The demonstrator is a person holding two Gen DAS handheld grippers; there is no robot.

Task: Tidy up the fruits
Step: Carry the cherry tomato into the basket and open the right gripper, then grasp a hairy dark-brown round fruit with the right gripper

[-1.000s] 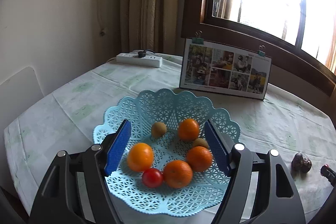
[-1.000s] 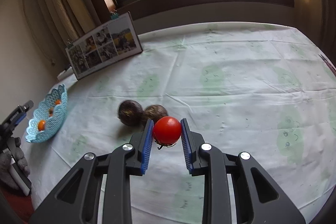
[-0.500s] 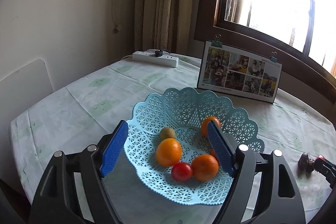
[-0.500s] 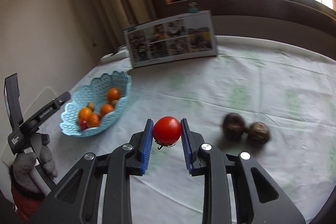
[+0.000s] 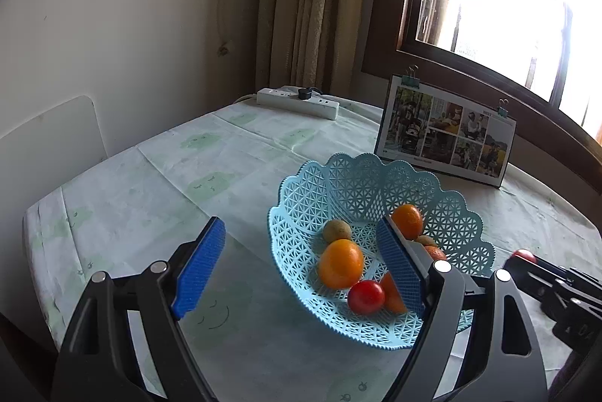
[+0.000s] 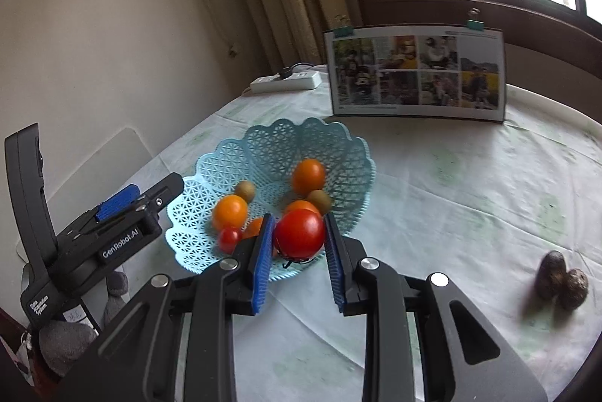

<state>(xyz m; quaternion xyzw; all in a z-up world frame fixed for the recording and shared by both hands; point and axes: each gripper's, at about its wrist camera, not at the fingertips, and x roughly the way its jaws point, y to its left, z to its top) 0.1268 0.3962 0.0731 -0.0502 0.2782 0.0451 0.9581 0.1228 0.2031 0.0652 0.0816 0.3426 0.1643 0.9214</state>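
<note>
1. Tomato (image 6: 300, 232) – the fruit now being sorted – sits clamped between the blue pads of the right hand-held gripper (image 6: 297, 240), carried clear of the tabletop (image 6: 470, 183) and at the near rim of the blue basket (image 6: 350, 146).
2. Already in the basket: 1 small tomato (image 6: 229, 239), several oranges (image 6: 230, 212) and 2 kiwis (image 6: 245, 190) (2 dark round fruits (image 6: 562, 280) lie well apart on the cloth, not yet gathered).
3. Left hand-held gripper (image 5: 301, 266) holds nothing, its jaws spread wide, low beside the basket's left rim.
4. Step in hand, as I judge it: delivery of the tomato into the basket.
5. Next move calls for a short advance over the rim, a lowering onto a free patch of mesh – then a gentle release so it does not roll onto the fruit below.
</note>
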